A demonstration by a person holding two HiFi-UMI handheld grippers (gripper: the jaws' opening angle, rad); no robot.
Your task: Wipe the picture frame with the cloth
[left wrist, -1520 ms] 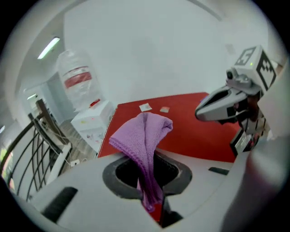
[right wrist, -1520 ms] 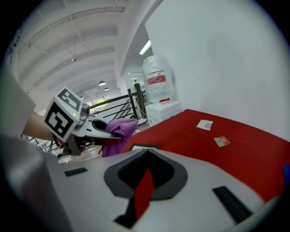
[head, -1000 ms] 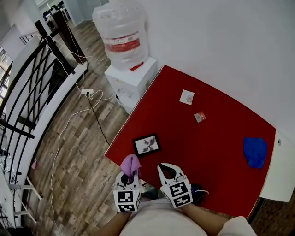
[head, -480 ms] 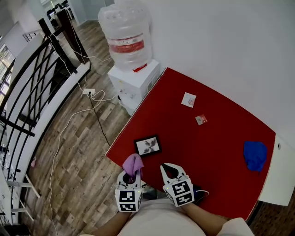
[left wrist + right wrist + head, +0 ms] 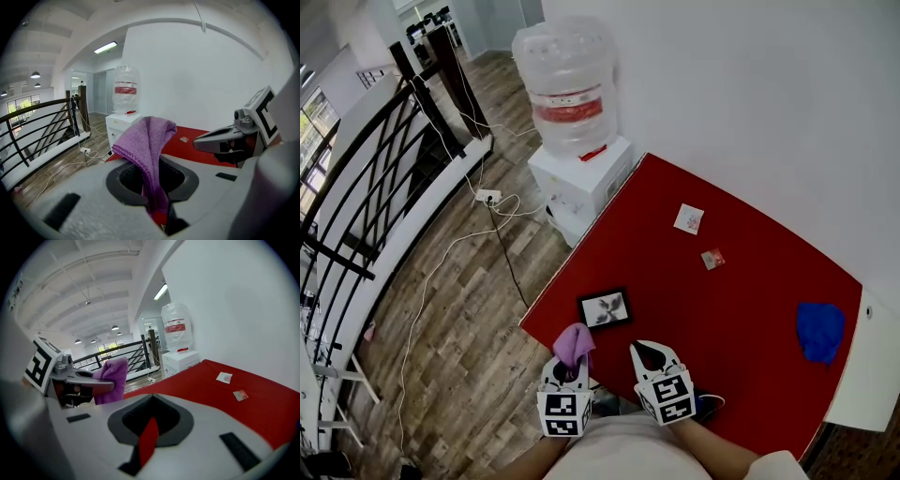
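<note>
The small black picture frame [image 5: 604,308] lies flat on the red table [image 5: 722,309] near its front left corner. Just short of the frame, my left gripper [image 5: 572,361] is shut on a purple cloth [image 5: 575,344] that stands up out of its jaws. In the left gripper view the cloth [image 5: 149,140] fills the middle and hides the frame. My right gripper [image 5: 649,350] sits beside it to the right, shut with nothing in it, over the table's front edge. The right gripper view shows the left gripper [image 5: 79,378] and the cloth [image 5: 112,376], not the frame.
A blue cloth [image 5: 819,330] lies at the table's right end. A white card [image 5: 688,219] and a small red packet [image 5: 712,258] lie near the wall. A water dispenser [image 5: 577,122] stands off the table's left end, with cables [image 5: 478,225] and a black railing [image 5: 366,187] beyond.
Both grippers keep their places by the front edge, the left still holding the cloth. Only the head camera has shifted a little.
</note>
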